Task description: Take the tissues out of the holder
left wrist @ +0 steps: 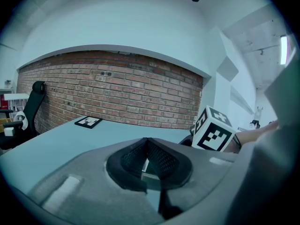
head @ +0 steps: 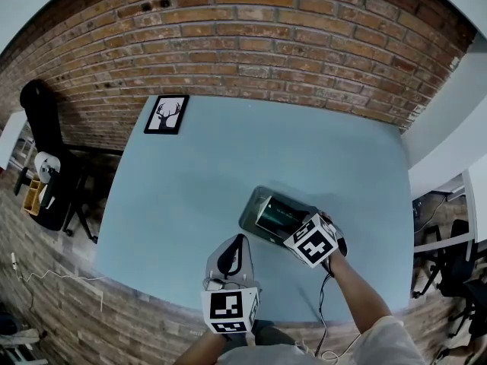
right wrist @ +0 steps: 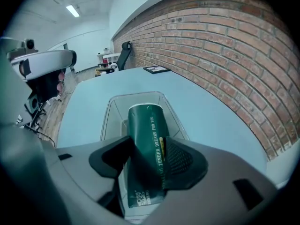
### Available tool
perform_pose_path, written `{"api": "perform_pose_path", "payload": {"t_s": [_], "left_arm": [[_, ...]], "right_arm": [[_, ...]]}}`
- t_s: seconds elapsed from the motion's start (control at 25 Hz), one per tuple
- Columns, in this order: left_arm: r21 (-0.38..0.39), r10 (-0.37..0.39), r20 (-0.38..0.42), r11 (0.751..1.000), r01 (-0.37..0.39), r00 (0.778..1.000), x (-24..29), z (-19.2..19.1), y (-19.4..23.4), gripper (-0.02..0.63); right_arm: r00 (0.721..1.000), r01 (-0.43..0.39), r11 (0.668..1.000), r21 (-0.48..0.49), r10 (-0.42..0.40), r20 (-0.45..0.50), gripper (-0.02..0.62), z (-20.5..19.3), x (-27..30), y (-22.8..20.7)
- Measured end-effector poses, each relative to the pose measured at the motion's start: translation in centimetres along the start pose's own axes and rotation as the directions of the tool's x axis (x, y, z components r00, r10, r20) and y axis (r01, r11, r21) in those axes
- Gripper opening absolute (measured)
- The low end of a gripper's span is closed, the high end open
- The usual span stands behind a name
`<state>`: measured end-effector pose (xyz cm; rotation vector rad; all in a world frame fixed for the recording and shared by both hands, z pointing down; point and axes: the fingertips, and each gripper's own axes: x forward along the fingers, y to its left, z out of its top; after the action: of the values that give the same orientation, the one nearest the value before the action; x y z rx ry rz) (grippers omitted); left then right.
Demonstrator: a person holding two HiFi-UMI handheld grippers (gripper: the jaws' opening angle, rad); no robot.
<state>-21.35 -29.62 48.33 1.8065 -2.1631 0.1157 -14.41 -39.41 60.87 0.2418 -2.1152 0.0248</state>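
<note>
Left gripper (left wrist: 147, 142): nearest the person, hovering over the front edge of the table (head: 228, 158); its jaws are pressed together at the tips with nothing between them.
Right gripper (right wrist: 147, 146): just beyond and to the right, angled down into the holder; its pads press on both long sides of the tissue pack.
Tissue pack (right wrist: 146, 130): dark green, lying lengthwise in the holder, its near half between the right jaws and its far end pointing away.
Holder (right wrist: 110, 111): a clear, shallow tray resting flat on the table, close to the front edge; the pack is not yet out of it.
Step in hand: likely securing the pinch on the pack, just ahead of the lift.
Next move: probably a straight lift clear of the rim; the light tray may come up too, and the idle left gripper could steady it.
Farther back: a framed deer picture (head: 167, 114) lies at the table's far left corner, before the brick wall (head: 289, 36).
</note>
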Motion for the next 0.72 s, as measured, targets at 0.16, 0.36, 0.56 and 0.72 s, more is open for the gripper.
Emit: {"api": "perform_pose_path", "payload": {"t_s": [0.16,0.36,0.56,0.72], "left_arm": [[-0.003,-0.013,0.003,1.000,0.013,1.000,-0.1,0.2,-0.2,-0.017],[-0.003,-0.037,0.009,0.999,0.037,0.999,-0.2,0.3,-0.9,-0.015],[0.004,-0.057,0.026,0.998,0.057,0.998,-0.3,1.1,-1.7,-0.016],[0.009,-0.071,0.039,0.997,0.071,0.997,-0.7,1.6,-2.2,-0.015]], "right_arm": [[1.000,0.015,1.000,0.003,-0.015,0.022,0.242,0.6,-0.8,0.0],[0.997,0.038,0.999,0.030,-0.040,0.060,0.242,1.3,-2.5,-0.4],[0.993,0.039,0.997,0.070,-0.047,0.107,0.242,1.8,-4.5,-0.6],[0.989,0.058,0.996,0.073,-0.067,0.130,0.241,2.5,-6.1,-0.6]]}}
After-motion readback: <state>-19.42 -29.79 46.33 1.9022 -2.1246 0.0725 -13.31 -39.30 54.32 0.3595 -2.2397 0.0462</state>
